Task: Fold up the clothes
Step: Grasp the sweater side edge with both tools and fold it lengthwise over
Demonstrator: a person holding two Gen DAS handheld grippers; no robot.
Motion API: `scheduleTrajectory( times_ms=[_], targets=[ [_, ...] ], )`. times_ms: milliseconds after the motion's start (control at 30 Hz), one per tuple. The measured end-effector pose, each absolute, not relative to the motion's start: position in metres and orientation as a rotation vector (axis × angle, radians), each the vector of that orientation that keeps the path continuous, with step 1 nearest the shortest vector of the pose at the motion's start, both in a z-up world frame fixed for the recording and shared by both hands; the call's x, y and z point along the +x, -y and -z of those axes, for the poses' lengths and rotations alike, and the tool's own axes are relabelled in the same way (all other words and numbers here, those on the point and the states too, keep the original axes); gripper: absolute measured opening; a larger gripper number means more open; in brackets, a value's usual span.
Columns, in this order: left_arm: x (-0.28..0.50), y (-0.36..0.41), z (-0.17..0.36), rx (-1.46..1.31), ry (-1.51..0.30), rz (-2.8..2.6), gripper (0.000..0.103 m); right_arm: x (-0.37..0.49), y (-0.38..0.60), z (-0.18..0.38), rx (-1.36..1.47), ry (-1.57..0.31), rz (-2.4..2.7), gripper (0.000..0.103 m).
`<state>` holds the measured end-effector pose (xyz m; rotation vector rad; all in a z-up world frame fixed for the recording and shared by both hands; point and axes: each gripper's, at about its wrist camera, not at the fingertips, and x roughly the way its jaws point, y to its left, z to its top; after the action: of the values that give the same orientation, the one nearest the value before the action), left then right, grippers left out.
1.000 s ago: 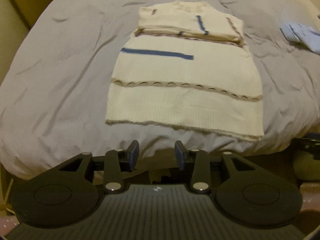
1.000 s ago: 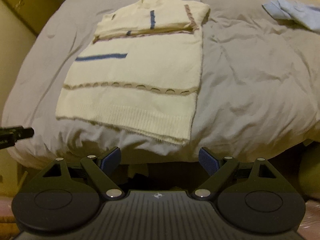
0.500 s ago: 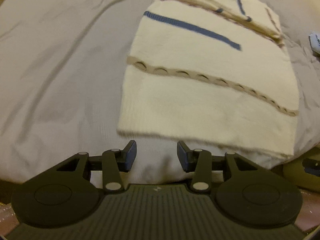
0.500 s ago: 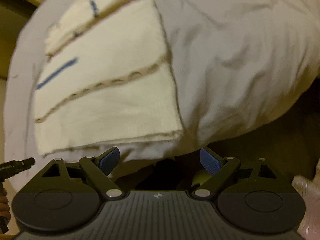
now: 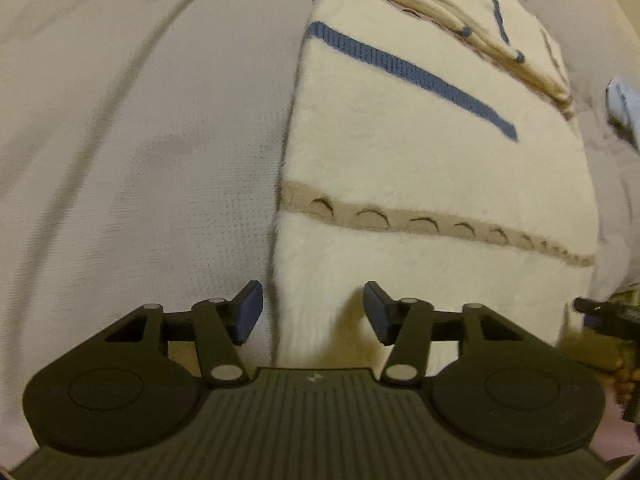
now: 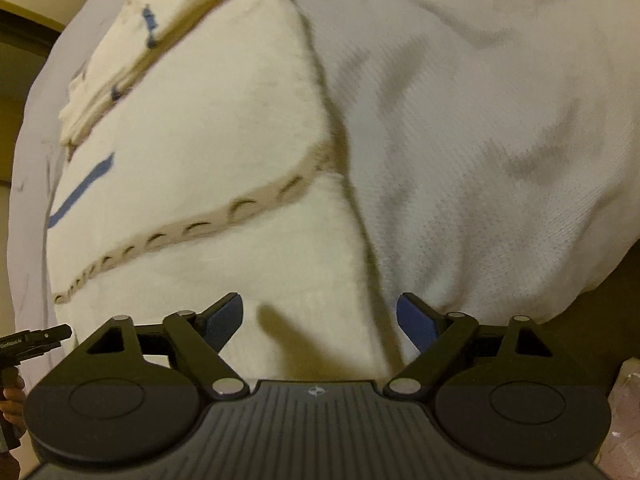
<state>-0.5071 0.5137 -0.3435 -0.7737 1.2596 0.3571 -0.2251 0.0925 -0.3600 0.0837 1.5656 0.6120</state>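
A cream knit sweater [image 5: 420,152] with a blue stripe and a tan scalloped band lies flat on the grey bed cover [image 5: 140,140], its sleeves folded across the top. My left gripper [image 5: 312,300] points steeply down over the hem's left corner. Its jaws are opening, the corner lies between them, and the pads do not press on it. In the right wrist view the sweater [image 6: 208,152] fills the left half. My right gripper [image 6: 320,308] hangs over the hem's right corner, jaws wide and closing, the edge between them untouched.
The bed cover [image 6: 480,120] stretches wrinkled to the right of the sweater and drops off into a dark gap [image 6: 600,320]. A light blue garment [image 5: 624,100] lies at the far right. The tip of the other gripper [image 6: 32,340] shows at the left edge.
Both grippers have come down and forward from beyond the bed's edge to the sweater's hem corners. The left jaws stand wider than before. The right wrist has rolled.
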Motion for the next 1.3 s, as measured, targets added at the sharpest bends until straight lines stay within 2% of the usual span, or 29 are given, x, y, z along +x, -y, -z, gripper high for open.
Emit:
scheduleTrajectory(
  times_ms=[33, 67, 100, 167, 267, 400, 467, 500, 533, 567, 600, 633, 667, 767, 833, 867, 900, 933, 967, 1300],
  targets=[
    [-0.510, -0.516, 0.346, -0.804, -1.244, -0.345, 0.044, -0.223, -0.091, 0.363, 0.091, -1.576, -0.620, 0.078],
    [-0.512, -0.518, 0.348, -0.835, -1.228, -0.333, 0.030, -0.222, -0.091, 0.366, 0.084, -1.587, -0.624, 0.067],
    [-0.514, -0.520, 0.350, -0.856, -1.215, -0.322, 0.022, -0.220, -0.090, 0.367, 0.079, -1.596, -0.632, 0.065],
    [-0.518, -0.518, 0.352, -0.849, -1.211, -0.310, 0.022, -0.219, -0.087, 0.368, 0.096, -1.606, -0.664, 0.058],
    [-0.524, -0.516, 0.357, -0.875, -1.197, -0.310, 0.024, -0.219, -0.079, 0.370, 0.139, -1.621, -0.682, 0.058],
    [-0.520, -0.513, 0.365, -0.899, -1.184, -0.305, 0.041, -0.218, -0.075, 0.379, 0.192, -1.634, -0.678, 0.061],
    [-0.512, -0.511, 0.368, -0.869, -1.190, -0.291, 0.039, -0.216, -0.079, 0.383, 0.202, -1.627, -0.678, 0.064],
    [-0.508, -0.509, 0.368, -0.853, -1.189, -0.279, 0.024, -0.216, -0.083, 0.384, 0.198, -1.625, -0.681, 0.063],
    [-0.507, -0.508, 0.365, -0.844, -1.176, -0.260, 0.010, -0.216, -0.085, 0.383, 0.183, -1.624, -0.689, 0.056],
    [-0.507, -0.508, 0.362, -0.840, -1.159, -0.240, 0.006, -0.216, -0.086, 0.381, 0.169, -1.625, -0.700, 0.042],
    [-0.508, -0.507, 0.359, -0.833, -1.144, -0.223, 0.006, -0.217, -0.085, 0.378, 0.155, -1.627, -0.719, 0.032],
    [-0.510, -0.506, 0.356, -0.816, -1.141, -0.219, 0.006, -0.218, -0.084, 0.374, 0.151, -1.627, -0.737, 0.015],
    [-0.513, -0.506, 0.358, -0.810, -1.153, -0.239, 0.009, -0.219, -0.080, 0.369, 0.153, -1.623, -0.750, 0.012],
    [-0.523, -0.511, 0.367, -0.898, -1.137, -0.286, 0.016, -0.220, -0.072, 0.362, 0.205, -1.595, -0.764, 0.014],
    [-0.519, -0.507, 0.369, -0.917, -1.125, -0.313, 0.017, -0.219, -0.074, 0.372, 0.236, -1.604, -0.734, 0.028],
    [-0.517, -0.503, 0.368, -0.909, -1.124, -0.323, 0.016, -0.218, -0.076, 0.378, 0.246, -1.613, -0.716, 0.028],
    [-0.516, -0.500, 0.365, -0.889, -1.123, -0.323, 0.008, -0.219, -0.079, 0.382, 0.243, -1.617, -0.705, 0.026],
    [-0.514, -0.497, 0.361, -0.869, -1.123, -0.323, 0.007, -0.221, -0.080, 0.381, 0.242, -1.615, -0.699, 0.014],
    [-0.514, -0.494, 0.358, -0.853, -1.119, -0.324, 0.006, -0.222, -0.082, 0.381, 0.242, -1.613, -0.694, 0.011],
    [-0.575, -0.472, 0.259, -0.808, -0.841, -0.365, 0.005, -0.231, -0.042, 0.283, 0.295, -1.518, -0.806, 0.007]
  ],
)
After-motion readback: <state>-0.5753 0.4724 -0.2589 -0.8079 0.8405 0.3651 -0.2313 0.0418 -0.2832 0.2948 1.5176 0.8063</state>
